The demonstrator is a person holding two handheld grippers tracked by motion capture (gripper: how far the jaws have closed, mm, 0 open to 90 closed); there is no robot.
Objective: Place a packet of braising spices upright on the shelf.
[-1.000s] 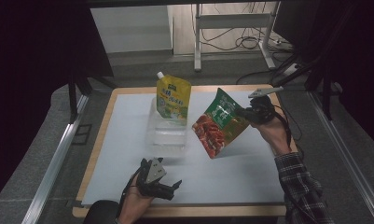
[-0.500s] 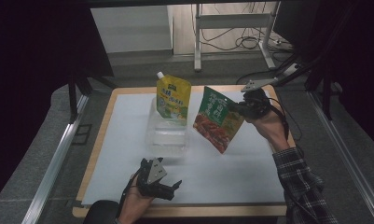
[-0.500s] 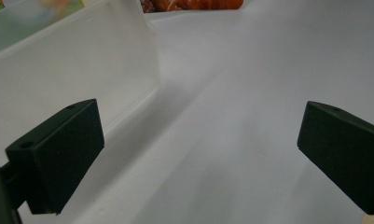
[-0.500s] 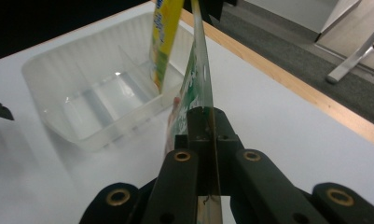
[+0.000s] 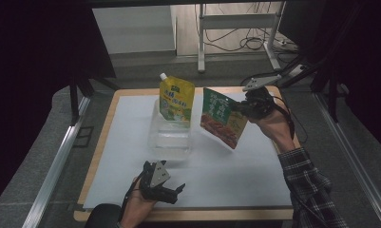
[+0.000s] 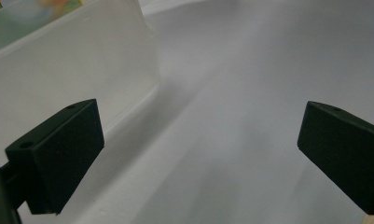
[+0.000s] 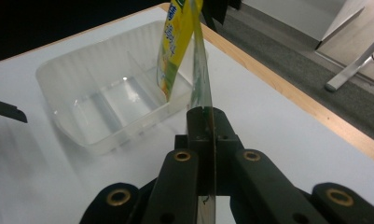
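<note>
With our right gripper [image 5: 245, 107] jaws clenched on the green-and-red flat snack pouch [image 5: 221, 118], held upright in the air, the clear plastic tray [image 5: 171, 137] lies just left; our left gripper [image 5: 171, 192] jaws stand released.

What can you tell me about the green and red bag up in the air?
The green and red bag is a flat, shiny pouch, green at the top with a red food picture below. It hangs tilted above the white table, touching nothing but the right tool, which pinches its edge. In the right gripper view it shows edge-on, thin as a sheet.
</note>
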